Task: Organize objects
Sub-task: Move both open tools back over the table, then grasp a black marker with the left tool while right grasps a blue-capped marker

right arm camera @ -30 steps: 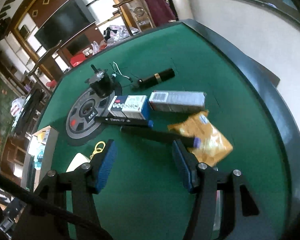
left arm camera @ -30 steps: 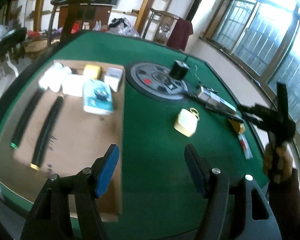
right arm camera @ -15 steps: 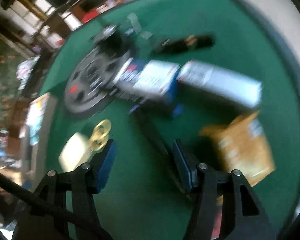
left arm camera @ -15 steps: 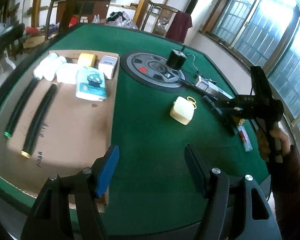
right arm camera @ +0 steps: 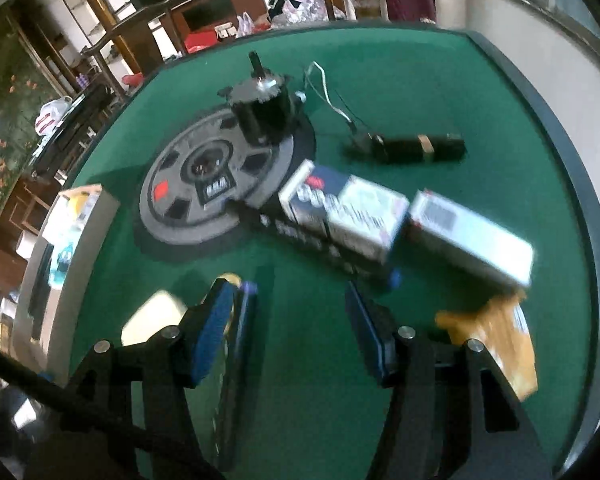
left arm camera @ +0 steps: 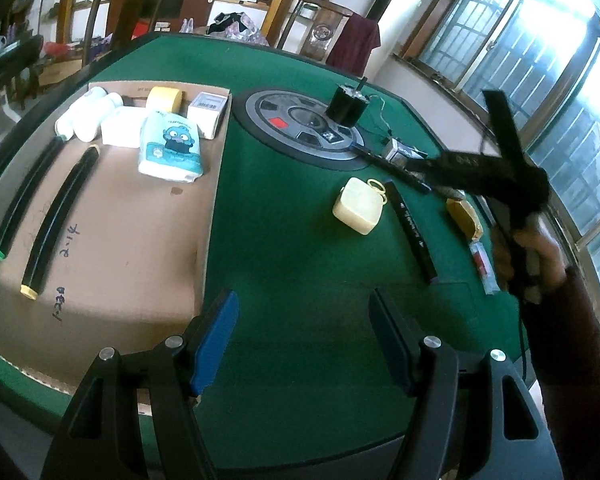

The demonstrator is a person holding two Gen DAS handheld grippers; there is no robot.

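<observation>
Left gripper (left arm camera: 302,336): jaws parted about halfway, nothing between the blue pads, poised over bare green felt surface (left arm camera: 300,264) with open room ahead. Just left of it, the near right corner of a flat brown cardboard sheet (left arm camera: 139,248), mostly bare in its near half. Along the sheet's left side, two long black tubes (left arm camera: 55,216) lying side by side, one capped green, one capped yellow. At its far end, packed close: white bottles (left arm camera: 85,116), a yellow tape roll (left arm camera: 163,98), a small white box (left arm camera: 207,108) and a white tissue pack with a blue cartoon face (left arm camera: 169,148).

Right gripper (right arm camera: 289,330): jaws likewise about half open, gripping nothing, pads straddling empty felt. Beside the left pad, a long black pen-like stick (right arm camera: 239,344), blurred; contact with the pad cannot be told. Left of that, a pale yellow square case (left arm camera: 358,210). To the right, an orange-yellow foil packet (right arm camera: 496,344). Farther out, a dark blue and white carton (right arm camera: 340,212) end to end with a grey-white carton (right arm camera: 468,236), another black pen lying along their near side. Beyond, a grey round disc with dark cut-outs (right arm camera: 215,184), a black motor with a shaft (right arm camera: 263,108) on its far edge, and a black cylindrical torch (right arm camera: 416,146) well apart on clear felt.

Round dark rim of the surface (right arm camera: 572,168) close behind the cartons on the right. Around it, wooden chairs, shelves, a dark screen and barred windows.
</observation>
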